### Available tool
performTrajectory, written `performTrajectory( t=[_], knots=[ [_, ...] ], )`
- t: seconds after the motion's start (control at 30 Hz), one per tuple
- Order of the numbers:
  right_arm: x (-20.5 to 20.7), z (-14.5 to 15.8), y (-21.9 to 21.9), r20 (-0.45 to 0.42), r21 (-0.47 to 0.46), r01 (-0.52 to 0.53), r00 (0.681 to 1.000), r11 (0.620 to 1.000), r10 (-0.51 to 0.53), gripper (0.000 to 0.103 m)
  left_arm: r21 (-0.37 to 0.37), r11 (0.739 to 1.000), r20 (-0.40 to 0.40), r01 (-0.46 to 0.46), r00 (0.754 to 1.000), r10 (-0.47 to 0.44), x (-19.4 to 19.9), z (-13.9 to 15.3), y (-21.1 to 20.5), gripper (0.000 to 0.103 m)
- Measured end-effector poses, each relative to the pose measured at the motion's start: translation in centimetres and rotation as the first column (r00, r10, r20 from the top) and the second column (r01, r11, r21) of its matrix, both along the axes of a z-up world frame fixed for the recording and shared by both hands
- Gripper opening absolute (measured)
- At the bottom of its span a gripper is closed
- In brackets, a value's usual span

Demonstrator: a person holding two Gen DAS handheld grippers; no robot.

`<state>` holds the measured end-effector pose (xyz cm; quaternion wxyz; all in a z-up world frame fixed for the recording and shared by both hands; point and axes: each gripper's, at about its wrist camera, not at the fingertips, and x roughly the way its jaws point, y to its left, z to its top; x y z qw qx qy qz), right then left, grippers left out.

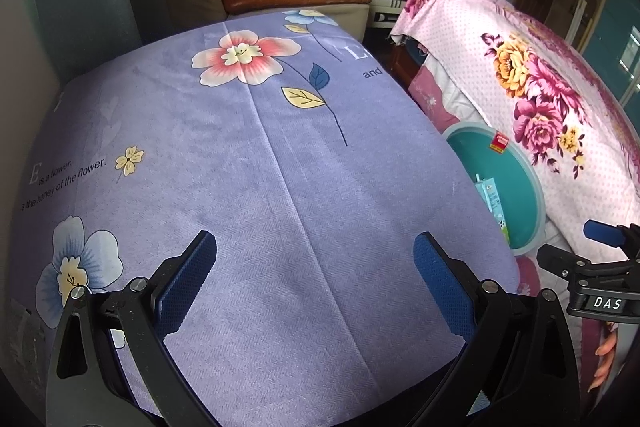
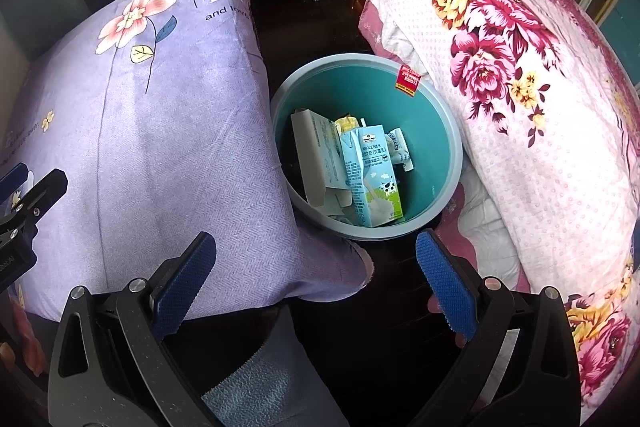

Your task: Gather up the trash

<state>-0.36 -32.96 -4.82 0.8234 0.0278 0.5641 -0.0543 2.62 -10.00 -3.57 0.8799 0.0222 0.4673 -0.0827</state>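
Between the purple-covered counter point(image 2: 152, 131) and the pink floral bedding point(image 2: 532, 115), a teal bin point(image 2: 436, 131) is set on the dark floor, presumably so that trash can be dropped into it from either side without a long reach. Inside it the collected trash is seen: a blue milk carton point(image 2: 372, 179) leaning upright, a grey flattened box point(image 2: 316, 159) propped against the left wall, and smaller wrappers point(image 2: 400, 147) behind them. A red sticker point(image 2: 408, 79) is stuck near the far rim. The right gripper point(image 2: 316, 283) is held above and just short of the bin, its fingers point(image 2: 444, 279) spread wide with nothing between them, a pose that suits a piece just let go or none yet taken. The left gripper point(image 1: 316, 283) is held over the counter cloth point(image 1: 280, 187), fingers point(image 1: 188, 279) likewise spread and empty. No loose trash is seen on the cloth in the left view, so the collecting is judged to be nearly or wholly done, though the parts of the counter outside the frames cannot be checked.
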Motion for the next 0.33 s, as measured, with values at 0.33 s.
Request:
performTrajectory(
  t=[0.33],
  knots=[
    [-0.62,0.17,-1.00,0.019,0.018,0.018,1.000,1.000,-0.018,0.096,0.028,0.999,0.004,-0.018,1.000,0.018,-0.59,0.56,-0.85,0.099]
  ],
)
